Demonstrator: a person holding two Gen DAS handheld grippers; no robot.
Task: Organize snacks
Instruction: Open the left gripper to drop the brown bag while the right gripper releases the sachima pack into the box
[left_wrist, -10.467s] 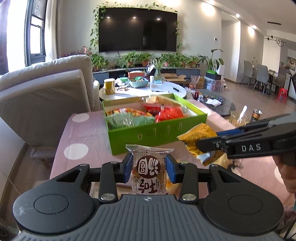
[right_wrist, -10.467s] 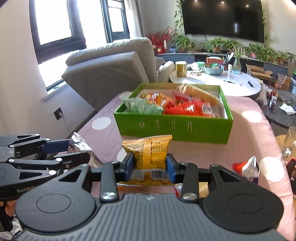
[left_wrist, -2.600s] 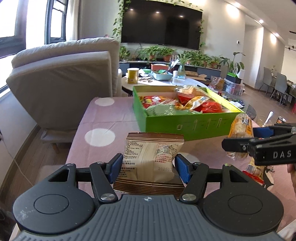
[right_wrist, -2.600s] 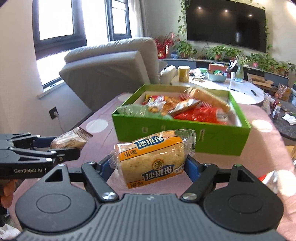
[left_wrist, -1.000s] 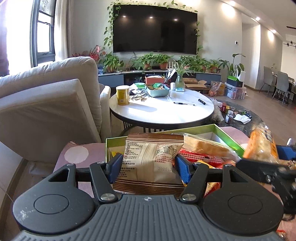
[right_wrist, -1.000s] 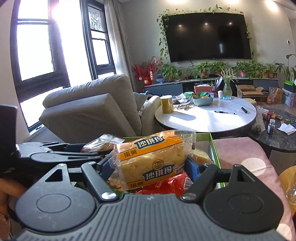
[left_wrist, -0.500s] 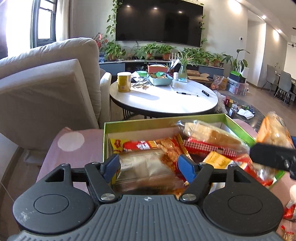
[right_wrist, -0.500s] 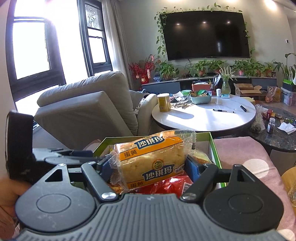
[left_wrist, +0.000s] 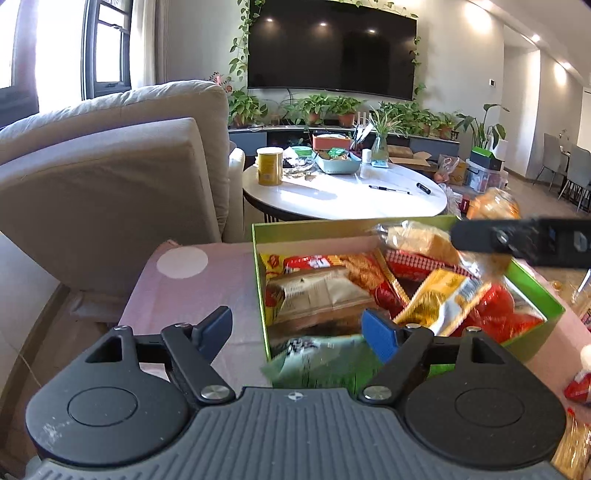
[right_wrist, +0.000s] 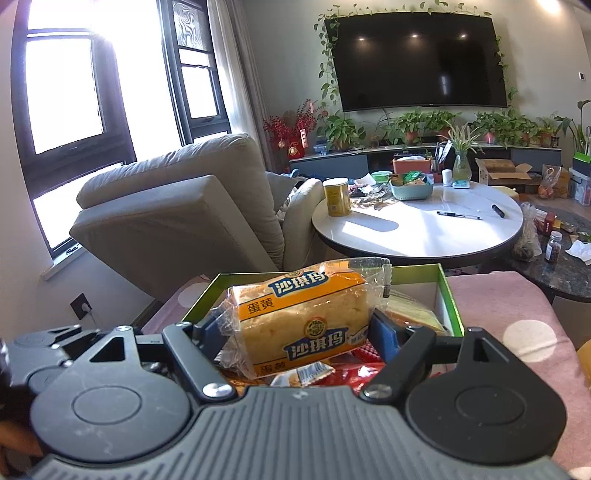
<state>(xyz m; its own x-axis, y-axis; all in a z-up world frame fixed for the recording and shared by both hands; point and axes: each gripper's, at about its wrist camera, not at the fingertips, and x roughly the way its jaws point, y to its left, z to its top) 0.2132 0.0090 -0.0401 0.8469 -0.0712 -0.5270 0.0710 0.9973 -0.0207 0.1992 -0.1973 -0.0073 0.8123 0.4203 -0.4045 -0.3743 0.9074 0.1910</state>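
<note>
Left wrist view: the left gripper (left_wrist: 297, 326) is hanging over the near left corner of the green box (left_wrist: 537, 290), its jaws opening with nothing pressed between the blue pads; the brown snack packet (left_wrist: 314, 293) is lying in the box just ahead of the fingertips, on top of other wrappers, with a green bag (left_wrist: 321, 360) blurring directly under the jaws; ahead and to the right the right gripper (left_wrist: 524, 242) is crossing the frame above the box's far corner. Right wrist view: the right gripper (right_wrist: 297, 328) is clamping the yellow cake pack (right_wrist: 299, 319) across its width, both pads pressing into the clear wrapper, and the pack is hovering over the box interior, just above the red and orange wrappers below the jaws; the left gripper (right_wrist: 44, 349) is showing at the left edge. That pack is looking light, soft and crumbly inside slippery film, so it is probably best gripped gently across the block's middle, not by the loose crimped ends; squeezing hard is likely to crush it.
</note>
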